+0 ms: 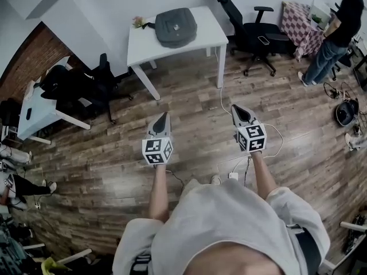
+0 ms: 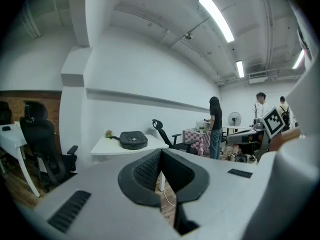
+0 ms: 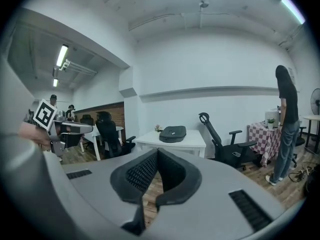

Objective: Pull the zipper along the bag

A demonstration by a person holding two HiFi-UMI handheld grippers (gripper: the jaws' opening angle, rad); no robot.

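Observation:
A dark grey zip bag [image 1: 175, 26] lies flat on a small white table [image 1: 206, 38] against the far wall; it also shows as the bag [image 2: 133, 139] in the left gripper view and the bag [image 3: 173, 133] in the right gripper view. Both grippers are held out over the wooden floor, well short of the table. My left gripper [image 1: 163, 118] is shut with nothing between its jaws, tips touching [image 2: 161, 151]. My right gripper [image 1: 237, 109] is likewise shut and empty [image 3: 157, 151].
A black office chair [image 1: 252, 36] stands right of the table, another black chair [image 1: 86, 85] by a white desk [image 1: 34, 110] at left. A person [image 1: 335, 36] stands at the far right by a checked-cloth table [image 1: 298, 24]. A white cable [image 1: 222, 99] runs across the floor.

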